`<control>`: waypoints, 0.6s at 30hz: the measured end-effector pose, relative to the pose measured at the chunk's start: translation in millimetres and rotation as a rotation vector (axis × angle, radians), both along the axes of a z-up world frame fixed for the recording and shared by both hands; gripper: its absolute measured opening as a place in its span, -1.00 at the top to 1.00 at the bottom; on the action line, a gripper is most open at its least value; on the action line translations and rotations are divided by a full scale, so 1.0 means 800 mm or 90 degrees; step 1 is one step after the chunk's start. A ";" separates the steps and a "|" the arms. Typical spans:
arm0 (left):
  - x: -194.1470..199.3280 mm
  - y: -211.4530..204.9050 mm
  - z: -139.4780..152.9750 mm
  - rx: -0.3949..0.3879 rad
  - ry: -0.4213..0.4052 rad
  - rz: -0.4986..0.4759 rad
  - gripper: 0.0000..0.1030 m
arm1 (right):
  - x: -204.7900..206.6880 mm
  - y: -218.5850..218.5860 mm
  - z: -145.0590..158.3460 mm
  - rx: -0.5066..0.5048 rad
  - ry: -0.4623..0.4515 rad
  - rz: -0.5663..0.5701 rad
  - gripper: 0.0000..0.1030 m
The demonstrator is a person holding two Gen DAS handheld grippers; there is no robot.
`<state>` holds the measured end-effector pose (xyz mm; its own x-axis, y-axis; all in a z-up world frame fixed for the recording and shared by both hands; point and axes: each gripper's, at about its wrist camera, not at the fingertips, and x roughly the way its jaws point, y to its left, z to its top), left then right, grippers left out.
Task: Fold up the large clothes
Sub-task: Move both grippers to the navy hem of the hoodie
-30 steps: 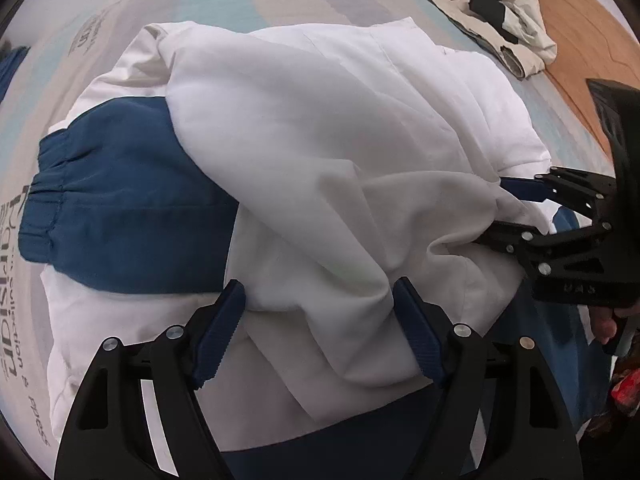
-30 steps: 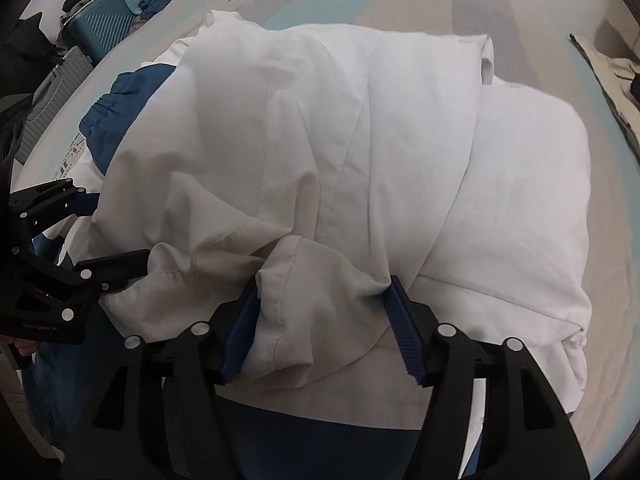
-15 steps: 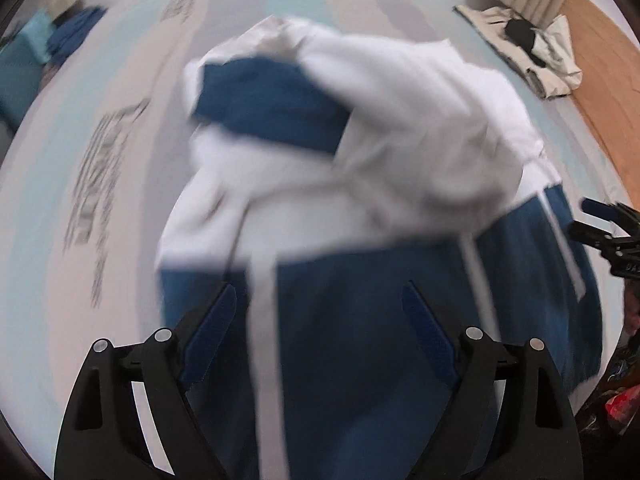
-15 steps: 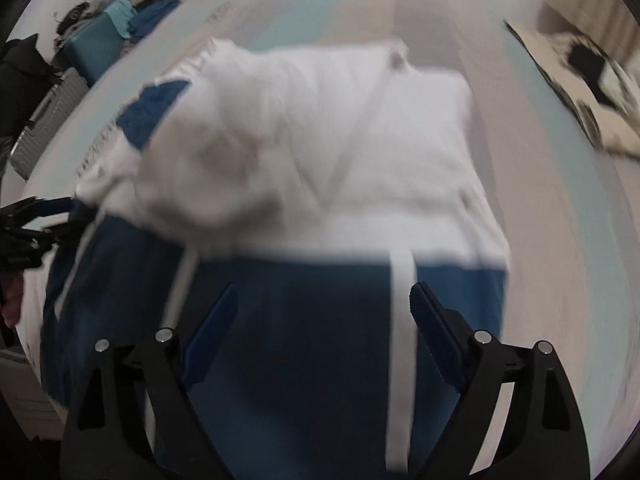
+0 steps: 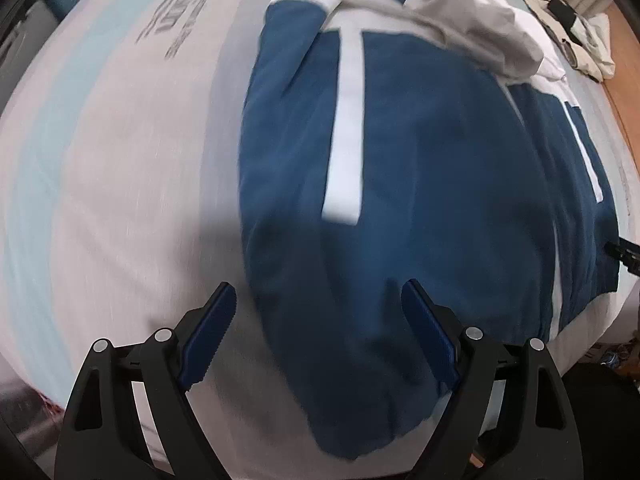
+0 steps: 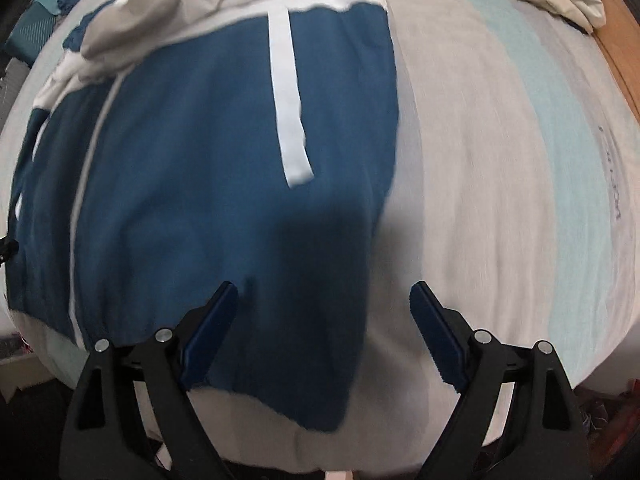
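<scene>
**Left wrist view: both grippers released above the jacket's lower corners**

Left wrist view is filled by a blue and white jacket (image 5: 420,168) spread flat on a striped bed (image 5: 120,168). The left gripper (image 5: 320,340) is seen at the bottom of the frame with its jaws spread wide and nothing clamped; the jacket's lower left corner lies beneath and between the blue pads (image 5: 208,336). The white sleeves are piled at the upper centre, and a pale garment (image 5: 576,32) is seen in the upper right corner.

In the right wrist view, the right gripper (image 6: 324,340) is likewise released, with the jacket's lower right corner under its left pad and bare bedding under the right one. A white stripe (image 6: 288,96) runs down the blue panel at upper centre. Both frames are slightly blurred.
</scene>
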<state>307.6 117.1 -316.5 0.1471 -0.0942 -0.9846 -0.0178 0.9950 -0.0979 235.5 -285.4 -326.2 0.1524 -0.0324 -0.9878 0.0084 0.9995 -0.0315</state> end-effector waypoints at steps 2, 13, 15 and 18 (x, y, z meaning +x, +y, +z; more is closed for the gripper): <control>-0.011 0.002 -0.007 -0.001 0.014 0.008 -0.61 | -0.011 -0.001 -0.013 -0.001 0.009 0.011 -0.63; -0.032 -0.022 -0.016 -0.002 0.032 -0.027 -0.58 | -0.034 -0.025 -0.031 0.036 0.019 -0.035 -0.62; -0.036 -0.022 -0.015 -0.008 0.036 -0.016 -0.55 | -0.035 -0.028 -0.030 0.040 0.021 -0.039 -0.61; -0.037 -0.019 -0.014 -0.019 0.038 0.000 -0.45 | -0.033 -0.030 -0.030 0.048 0.025 -0.032 -0.46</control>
<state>278.0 101.7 -327.7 0.0877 -0.1237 -0.9884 -0.0240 0.9917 -0.1262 209.3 -309.8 -350.1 0.1135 0.0357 -0.9929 0.0591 0.9973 0.0426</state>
